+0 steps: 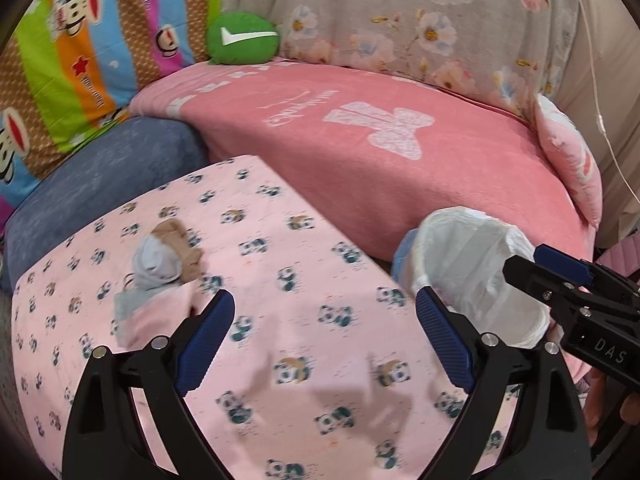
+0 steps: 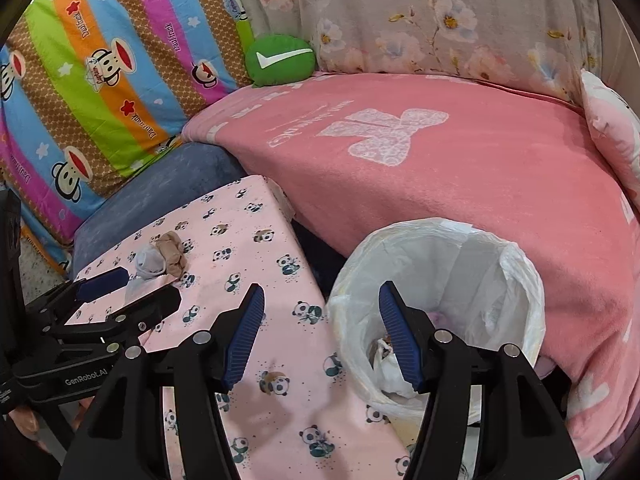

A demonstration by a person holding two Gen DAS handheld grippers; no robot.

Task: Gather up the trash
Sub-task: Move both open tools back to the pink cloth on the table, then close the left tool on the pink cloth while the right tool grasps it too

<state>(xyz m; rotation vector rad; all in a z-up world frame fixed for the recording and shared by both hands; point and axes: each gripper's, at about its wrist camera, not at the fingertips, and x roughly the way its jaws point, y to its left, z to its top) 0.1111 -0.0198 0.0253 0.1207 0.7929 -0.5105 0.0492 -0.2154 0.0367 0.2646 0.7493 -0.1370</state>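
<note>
- Left wrist view: left gripper [image 1: 325,340] hangs over a pink panda-print cloth [image 1: 304,272], its blue-padded jaws spread wide with only cloth showing between them; it has hold of nothing.
- Trash, a small clump of crumpled grey and tan scraps [image 1: 168,256], lies on that cloth at about 10 o'clock from the left gripper, just beyond its left pad and not touching it.
- Beside the clump, toward 8 o'clock, a pale pink and grey piece [image 1: 140,316] lies on the cloth; what it is cannot be told.
- A bin lined with a white bag [image 1: 476,276] stands off the cloth's edge at 2 o'clock, its mouth open.
- The right gripper [image 1: 532,264] enters at 3 o'clock with its tips over the bin's rim.
- Behind, a pink blanket [image 1: 380,140] covers a seat, with a green round cushion [image 1: 243,39] at 11 o'clock and a striped monkey-print quilt [image 1: 80,52] at 10 o'clock.
- Right wrist view: the right gripper [image 2: 322,332] has its jaws partly apart and empty, one pad over the cloth's edge [image 2: 280,320], the other over the bin [image 2: 480,280].
- Inside the bin, low down, some crumpled scraps [image 2: 386,354] show.
- The left gripper [image 2: 132,292] sits at 9 o'clock, open, its tips just beside the grey and tan clump [image 2: 162,258] at 10 o'clock.
- The green cushion [image 2: 280,60] rests at 12 o'clock.
</note>
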